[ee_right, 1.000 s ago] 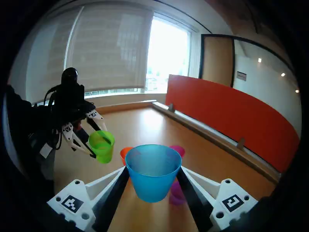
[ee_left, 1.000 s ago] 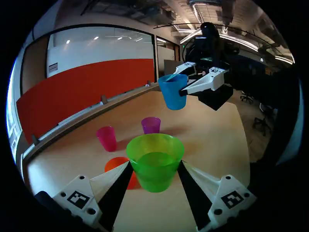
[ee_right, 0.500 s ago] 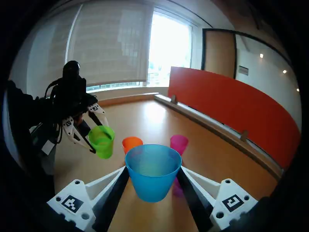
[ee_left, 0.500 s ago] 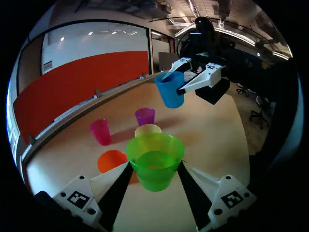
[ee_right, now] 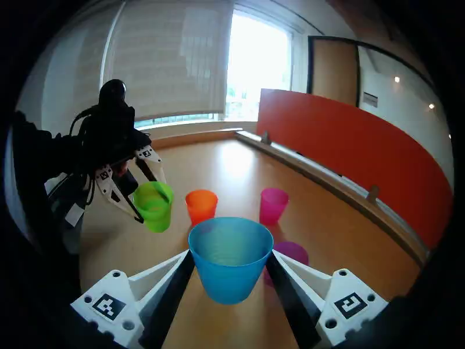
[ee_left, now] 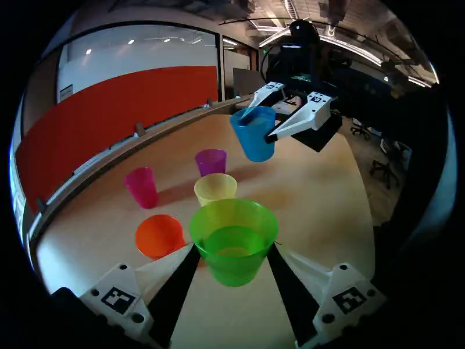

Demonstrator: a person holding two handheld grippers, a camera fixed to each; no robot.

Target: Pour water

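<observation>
- Two cups hang above the surface [ee_left: 325, 192]: my left fingers [ee_left: 174, 273] clamp the green cup [ee_left: 232, 262], level so its water [ee_left: 232, 235] stays in.
- My right fingers [ee_right: 174, 285] clamp the blue cup [ee_right: 231, 259] upright, seemingly empty, likely the receiver.
- Four spare cups [ee_left: 215, 189] stand below.

1. Wooden table [ee_left: 317, 192]: pale brown top; four cups stand upright on it, all apart.
2. Pink cup [ee_left: 141, 187]: nearest the red wall.
3. Purple cup [ee_left: 210, 161]: just beyond the yellow cup [ee_left: 215, 189].
4. Orange cup [ee_left: 158, 236]: near edge.
</observation>
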